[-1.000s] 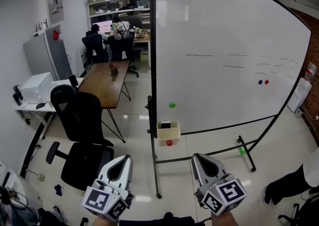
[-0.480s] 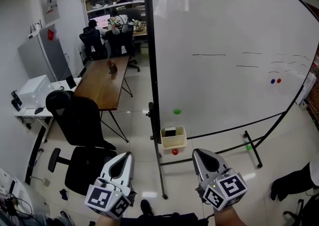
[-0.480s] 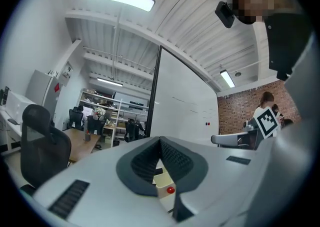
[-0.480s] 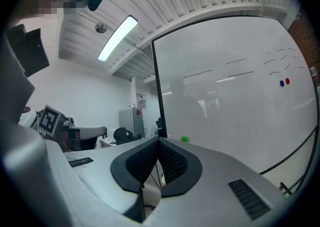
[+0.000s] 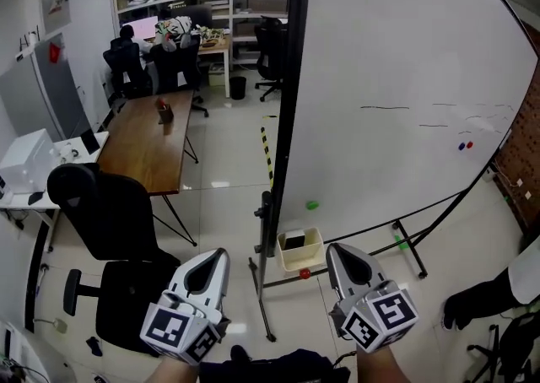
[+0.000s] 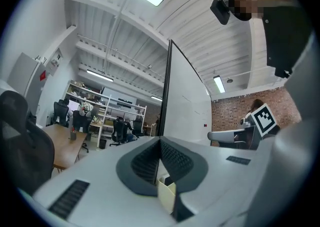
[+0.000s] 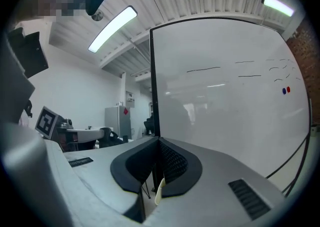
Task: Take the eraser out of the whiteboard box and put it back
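A small cream box (image 5: 301, 250) hangs at the lower left corner of the whiteboard (image 5: 405, 86), and the dark eraser (image 5: 294, 242) lies inside it. Both grippers hang low in the head view, short of the board and apart from the box. My left gripper (image 5: 218, 255) is shut and empty, to the left of the box. My right gripper (image 5: 336, 250) is shut and empty too, just right of the box. In the left gripper view the box (image 6: 166, 192) shows below the closed jaws of the left gripper (image 6: 160, 142). The right gripper (image 7: 159, 143) faces the board's black edge post.
The board stands on a black frame with floor legs (image 5: 263, 305). A green magnet (image 5: 312, 204) and a red magnet (image 5: 305, 273) sit near the box. A black office chair (image 5: 114, 221) and a wooden table (image 5: 148, 141) are on the left. A person's shoe (image 5: 460, 310) is at the right.
Both grippers have come closer to the whiteboard's left edge. The box now appears lower in the head view, between the two gripper tips. Both grippers stay shut.
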`<state>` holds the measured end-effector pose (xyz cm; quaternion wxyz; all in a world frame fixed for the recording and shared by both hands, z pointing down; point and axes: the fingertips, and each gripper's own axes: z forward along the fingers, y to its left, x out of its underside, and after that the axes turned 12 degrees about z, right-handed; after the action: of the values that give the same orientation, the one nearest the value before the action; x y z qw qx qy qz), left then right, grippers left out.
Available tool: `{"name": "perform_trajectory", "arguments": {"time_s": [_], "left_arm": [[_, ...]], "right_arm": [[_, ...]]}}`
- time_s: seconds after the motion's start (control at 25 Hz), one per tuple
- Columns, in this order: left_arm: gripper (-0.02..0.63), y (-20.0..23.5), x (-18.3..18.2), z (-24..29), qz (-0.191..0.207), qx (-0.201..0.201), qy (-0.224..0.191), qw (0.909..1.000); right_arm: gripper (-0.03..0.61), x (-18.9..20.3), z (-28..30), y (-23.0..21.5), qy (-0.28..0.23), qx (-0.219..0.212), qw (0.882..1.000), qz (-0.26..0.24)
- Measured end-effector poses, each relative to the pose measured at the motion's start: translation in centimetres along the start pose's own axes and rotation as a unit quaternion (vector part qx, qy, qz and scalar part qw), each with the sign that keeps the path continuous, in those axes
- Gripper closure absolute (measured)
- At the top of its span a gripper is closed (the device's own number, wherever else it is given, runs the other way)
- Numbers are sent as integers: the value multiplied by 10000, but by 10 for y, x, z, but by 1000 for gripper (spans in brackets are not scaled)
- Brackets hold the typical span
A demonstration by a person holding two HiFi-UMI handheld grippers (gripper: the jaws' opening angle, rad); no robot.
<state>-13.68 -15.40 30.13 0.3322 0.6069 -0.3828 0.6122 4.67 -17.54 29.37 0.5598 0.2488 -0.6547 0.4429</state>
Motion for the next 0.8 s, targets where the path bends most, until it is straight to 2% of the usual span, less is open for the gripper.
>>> {"name": "perform_trajectory", "arguments": {"time_s": [0.2, 0.4, 0.52, 0.6, 0.8], "left_arm": [[598, 21, 7, 23, -79, 88, 41, 9999], [598, 28, 0, 44, -140, -116, -5, 9998], [598, 27, -8, 51, -18, -222, -70, 9997], [598, 29, -14, 57, 35, -276, -129, 9995], [598, 35, -11, 68, 137, -387, -115, 9991]], "right_arm": [[557, -2, 32, -3, 75, 41, 9999, -54], [557, -15, 52, -15, -65, 2, 9996, -271], [555, -23, 61, -18, -82, -157, 9995, -257], [497, -27, 67, -20, -76, -251, 9994, -208], [489, -26, 83, -24, -18, -297, 9992, -258]]}}
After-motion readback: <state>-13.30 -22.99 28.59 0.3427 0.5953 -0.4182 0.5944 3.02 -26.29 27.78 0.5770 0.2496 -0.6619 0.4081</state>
